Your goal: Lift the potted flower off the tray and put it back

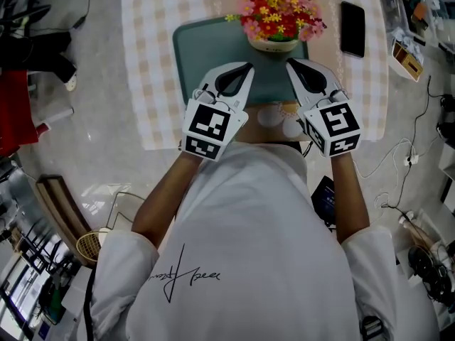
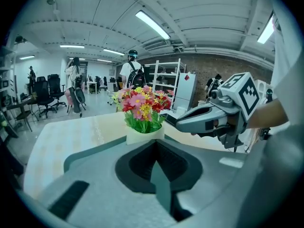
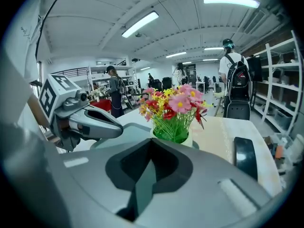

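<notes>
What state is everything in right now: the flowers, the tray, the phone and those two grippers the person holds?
Potted flower: upright, standing on the tray.
Tray: lying flat, pot near its far edge.
Phone: lying flat beside the tray, screen dark.
Left gripper: shut, empty.
Right gripper: shut, empty.

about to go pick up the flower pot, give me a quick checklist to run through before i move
1. Potted flower upright on the tray: ok, it stands near the tray's far edge.
2. Left tongs open for a grasp: not ok, shut with nothing between them.
3. Right tongs open for a grasp: not ok, shut with nothing between them.
4. Way from the tongs to the pot: ok, only bare tray lies between.
5. Phone out of the way: ok, it lies on the cloth to the right of the tray, apart from the pot.
6. Pot free to lift, not stuck to the tray: cannot tell.
</notes>
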Demonstrator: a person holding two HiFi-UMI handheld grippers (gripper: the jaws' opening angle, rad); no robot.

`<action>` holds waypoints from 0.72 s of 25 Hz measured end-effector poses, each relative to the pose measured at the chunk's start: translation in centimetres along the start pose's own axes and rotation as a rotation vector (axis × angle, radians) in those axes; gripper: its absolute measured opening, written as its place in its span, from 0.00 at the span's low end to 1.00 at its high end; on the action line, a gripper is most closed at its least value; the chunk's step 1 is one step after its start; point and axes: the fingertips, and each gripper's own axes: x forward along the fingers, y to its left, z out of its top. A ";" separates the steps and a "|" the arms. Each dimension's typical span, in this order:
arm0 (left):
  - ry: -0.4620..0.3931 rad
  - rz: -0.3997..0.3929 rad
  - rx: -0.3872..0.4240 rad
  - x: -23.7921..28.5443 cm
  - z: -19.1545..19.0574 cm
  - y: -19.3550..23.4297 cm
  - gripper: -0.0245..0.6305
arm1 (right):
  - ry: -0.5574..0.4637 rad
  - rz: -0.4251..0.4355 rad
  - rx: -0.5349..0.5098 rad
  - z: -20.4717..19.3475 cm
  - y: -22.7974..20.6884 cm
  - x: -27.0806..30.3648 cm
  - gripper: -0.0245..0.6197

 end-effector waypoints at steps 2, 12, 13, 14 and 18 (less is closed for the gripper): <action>0.005 0.000 -0.023 -0.6 0.0 0.1 0.04 | -0.035 0.015 -0.008 0.8 0.7 -0.6 0.05; -0.064 -0.070 -0.032 -3.6 1.5 -1.3 0.04 | -0.086 0.140 0.028 2.8 4.8 -2.3 0.05; -0.071 -0.074 -0.027 -3.9 1.8 -1.4 0.04 | -0.087 0.142 0.025 2.9 5.1 -2.5 0.05; -0.076 -0.076 -0.022 -4.2 2.0 -1.5 0.04 | -0.088 0.144 0.023 3.1 5.4 -2.7 0.05; -0.086 -0.089 -0.014 -5.3 2.4 -1.9 0.04 | -0.089 0.149 0.018 3.7 6.6 -3.2 0.05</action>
